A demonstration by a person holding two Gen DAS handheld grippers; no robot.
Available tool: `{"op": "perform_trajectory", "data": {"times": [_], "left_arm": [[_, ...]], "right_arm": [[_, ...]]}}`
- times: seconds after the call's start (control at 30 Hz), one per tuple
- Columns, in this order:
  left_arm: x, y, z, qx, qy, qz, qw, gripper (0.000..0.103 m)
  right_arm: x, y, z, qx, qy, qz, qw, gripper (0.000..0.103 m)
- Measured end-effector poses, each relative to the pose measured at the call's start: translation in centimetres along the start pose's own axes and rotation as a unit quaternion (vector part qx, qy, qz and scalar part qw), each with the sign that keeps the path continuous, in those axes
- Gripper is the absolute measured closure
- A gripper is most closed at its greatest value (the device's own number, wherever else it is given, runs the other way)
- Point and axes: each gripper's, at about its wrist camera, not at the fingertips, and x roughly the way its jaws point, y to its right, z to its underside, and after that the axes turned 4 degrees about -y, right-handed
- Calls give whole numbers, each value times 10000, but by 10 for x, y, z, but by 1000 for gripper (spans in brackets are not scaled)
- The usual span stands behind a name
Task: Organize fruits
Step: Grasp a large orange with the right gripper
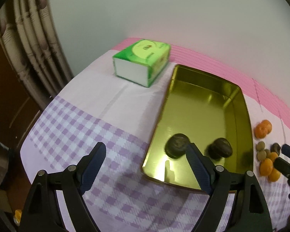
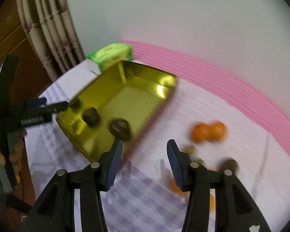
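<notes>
Fruits [image 2: 208, 131] lie beyond the empty, parted right gripper [image 2: 145, 154]

Surface [image 1: 98, 96] under white, lilac-check and pink cloth, green tissue pack [image 1: 142, 62] upper centre, gold tray [image 1: 241, 119] centre right, oranges [image 1: 263, 129] and small brown fruits [image 1: 261, 150] at right edge.

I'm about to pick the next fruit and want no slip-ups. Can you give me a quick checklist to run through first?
1. Right gripper empty, fingers apart: ok.
2. Left gripper open, holding nothing: ok.
3. Shiny gold rectangular metal tray has free floor: ok.
4. Two dark brown round fruits lie inside the tray: ok.
5. Small orange tangerines remain on the cloth beside the tray: not ok.
6. Which fruit sits under the right gripper: cannot tell, blurred.
</notes>
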Motion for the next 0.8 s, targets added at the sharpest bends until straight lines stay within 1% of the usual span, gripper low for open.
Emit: {"op": "perform_trajectory", "data": {"times": [0.03, 0.1, 0.23, 0.33, 0.53, 0.63, 0.8], "left_arm": [[0, 3, 0, 45, 5, 4, 10000, 18], [-2, 9, 1, 126, 14, 30, 9999, 18], [-4, 20, 3, 300, 42, 76, 9995, 18], [-8, 30, 5, 426, 64, 119, 9990, 18], [-21, 54, 9, 723, 121, 306, 9968, 18], [-30, 67, 12, 898, 172, 349, 9952, 18], [-39, 89, 19, 1154, 146, 464, 9921, 18]], "right_arm": [[-5, 11, 10, 22, -57, 166, 9998, 57], [-11, 26, 25, 98, -122, 300, 9994, 56], [-16, 54, 54, 349, -306, 322, 9984, 55], [-13, 66, 70, 456, -407, 318, 9976, 51], [4, 75, 82, 546, -503, 199, 9970, 50], [12, 79, 83, 550, -493, 184, 9971, 50], [29, 85, 84, 559, -552, 73, 9969, 51]]}}
